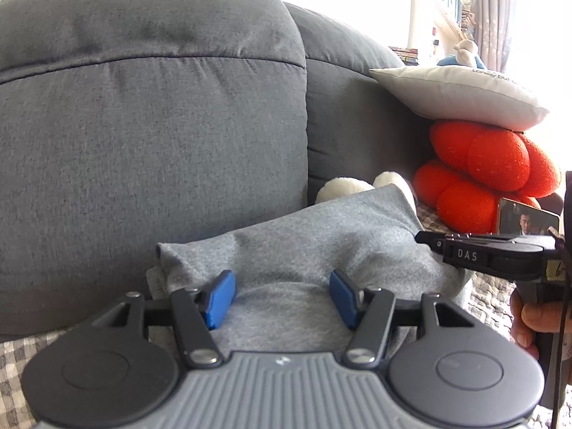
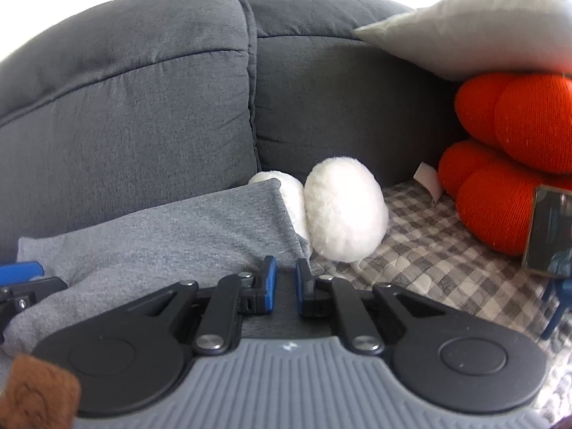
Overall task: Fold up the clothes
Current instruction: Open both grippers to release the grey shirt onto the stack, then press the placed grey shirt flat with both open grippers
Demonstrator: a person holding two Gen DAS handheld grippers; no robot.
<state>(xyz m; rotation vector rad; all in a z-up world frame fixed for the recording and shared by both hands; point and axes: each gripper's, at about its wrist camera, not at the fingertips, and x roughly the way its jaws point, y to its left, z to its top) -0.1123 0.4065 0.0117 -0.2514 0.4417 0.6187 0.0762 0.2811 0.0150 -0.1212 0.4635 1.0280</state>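
Observation:
A light grey garment point(image 1: 304, 246) lies bunched on the checked sofa cover, its far edge against the back cushion. My left gripper point(image 1: 282, 295) hovers just over its near part, open, its blue pads wide apart and nothing between them. My right gripper point(image 1: 429, 239) reaches in from the right, held by a hand point(image 1: 529, 318), with its tip at the garment's right edge. In the right wrist view, the right gripper point(image 2: 286, 286) has its jaws nearly together with grey cloth in the narrow gap. The garment point(image 2: 161, 236) spreads to its left, where the left gripper's blue fingertip point(image 2: 21, 270) shows.
Dark grey sofa back cushions point(image 1: 153, 136) rise right behind the garment. A white plush toy point(image 2: 343, 211) touches its far right corner. An orange knot cushion point(image 2: 507, 164) under a pale pillow point(image 2: 464, 39) and a propped phone point(image 2: 550, 232) crowd the right. Checked cover point(image 2: 447, 250) lies between.

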